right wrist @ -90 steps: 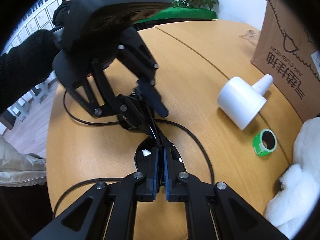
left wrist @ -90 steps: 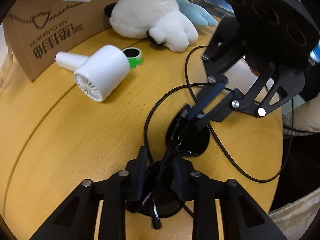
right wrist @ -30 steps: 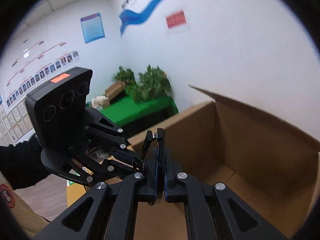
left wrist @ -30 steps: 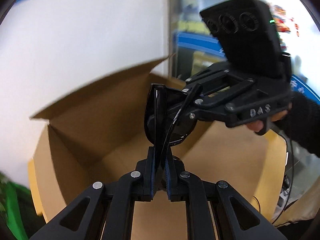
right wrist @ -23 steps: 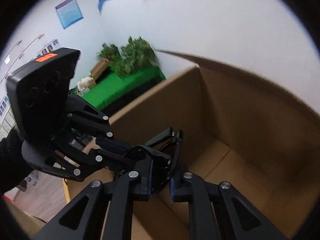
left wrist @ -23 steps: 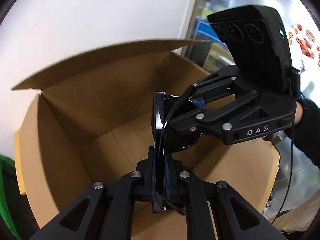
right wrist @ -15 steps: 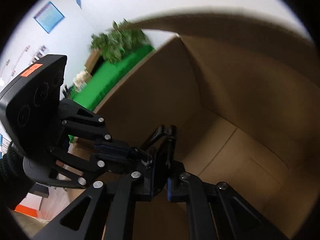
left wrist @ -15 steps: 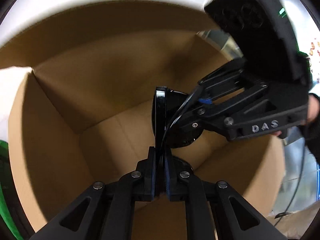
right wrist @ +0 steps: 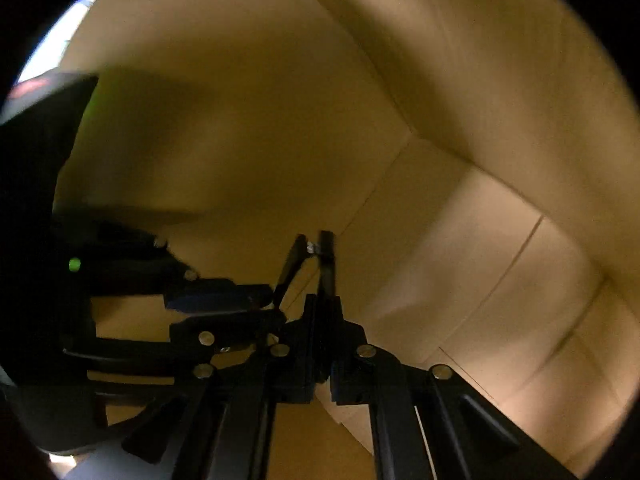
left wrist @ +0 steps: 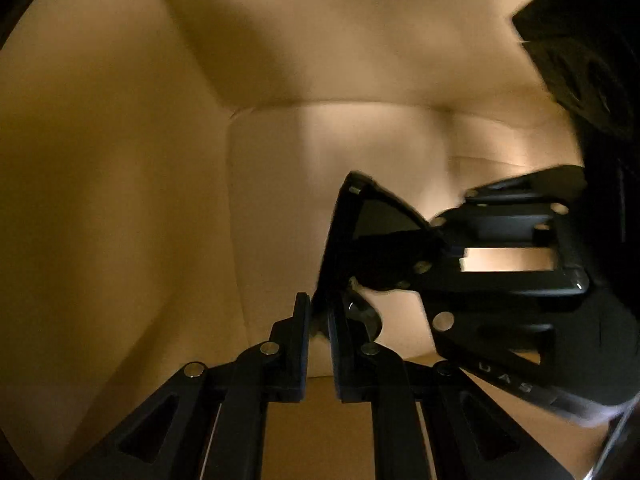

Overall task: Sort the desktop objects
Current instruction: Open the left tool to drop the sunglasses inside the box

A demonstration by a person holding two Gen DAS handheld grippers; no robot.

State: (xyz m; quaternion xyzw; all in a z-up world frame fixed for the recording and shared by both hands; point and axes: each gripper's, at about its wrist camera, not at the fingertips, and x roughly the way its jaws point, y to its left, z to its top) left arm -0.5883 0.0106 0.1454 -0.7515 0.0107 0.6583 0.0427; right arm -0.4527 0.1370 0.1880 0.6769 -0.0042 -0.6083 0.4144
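Note:
Both grippers are deep inside a brown cardboard box (left wrist: 120, 200), which fills both views (right wrist: 460, 160). A black device with flat folding plates (left wrist: 368, 236) hangs between them above the box floor. My left gripper (left wrist: 319, 316) is shut on its lower edge. My right gripper (right wrist: 322, 344) is shut on a thin upright black plate of the device (right wrist: 326, 264). In the left wrist view the right gripper (left wrist: 516, 272) reaches in from the right. In the right wrist view the left gripper (right wrist: 132, 312) reaches in from the left.
The box walls stand close on all sides. The box floor (left wrist: 304, 184) is bare cardboard with flap seams (right wrist: 516, 256). The light is dim and the image is blurred by motion.
Both grippers have gone down from above the box rim into the box, carrying the black device. The room and box flaps have left the view; only inner walls show.

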